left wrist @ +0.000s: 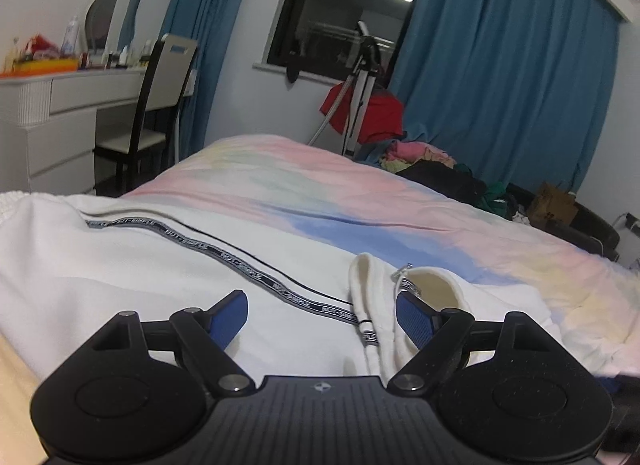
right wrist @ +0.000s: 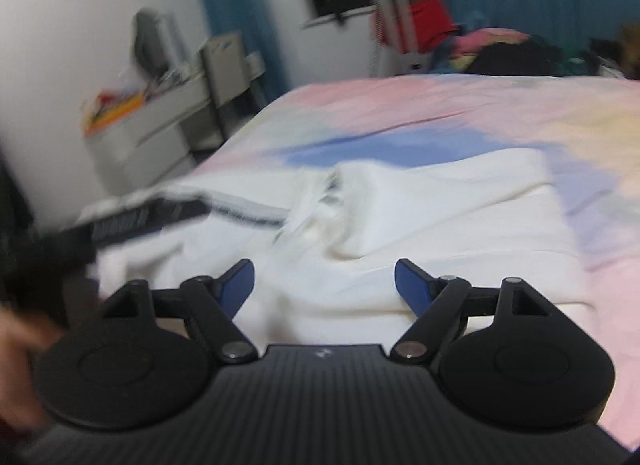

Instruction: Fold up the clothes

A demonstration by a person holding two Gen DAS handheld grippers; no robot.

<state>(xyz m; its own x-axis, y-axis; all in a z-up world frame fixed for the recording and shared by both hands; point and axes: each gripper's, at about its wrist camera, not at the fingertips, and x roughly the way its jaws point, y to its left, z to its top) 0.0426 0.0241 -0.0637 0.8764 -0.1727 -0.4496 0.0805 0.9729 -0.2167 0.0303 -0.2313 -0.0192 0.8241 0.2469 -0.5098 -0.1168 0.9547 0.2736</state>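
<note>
On the bed (left wrist: pixel 360 193) — white garment (left wrist: pixel 120 257), both tools spread.

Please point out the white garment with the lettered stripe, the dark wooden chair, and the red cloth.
white garment with lettered black stripe (left wrist: pixel 120 265), left wrist view, flat body.
dark wooden chair (left wrist: pixel 168 65), left wrist view, backrest.
red cloth (left wrist: pixel 380 117), left wrist view, middle.

left claw (left wrist: pixel 322 311) hangs tilted downward, jaws spread wide, blue pads (left wrist: pixel 228 319) well apart and pressing on nothing. right claw (right wrist: pixel 324 281) is angled down too, jaws standing wide with nothing gripped between them, its view smeared with blur. a hand (right wrist: pixel 18 349) shows at the left edge of the right wrist view, beside a dark blurred shape.
</note>
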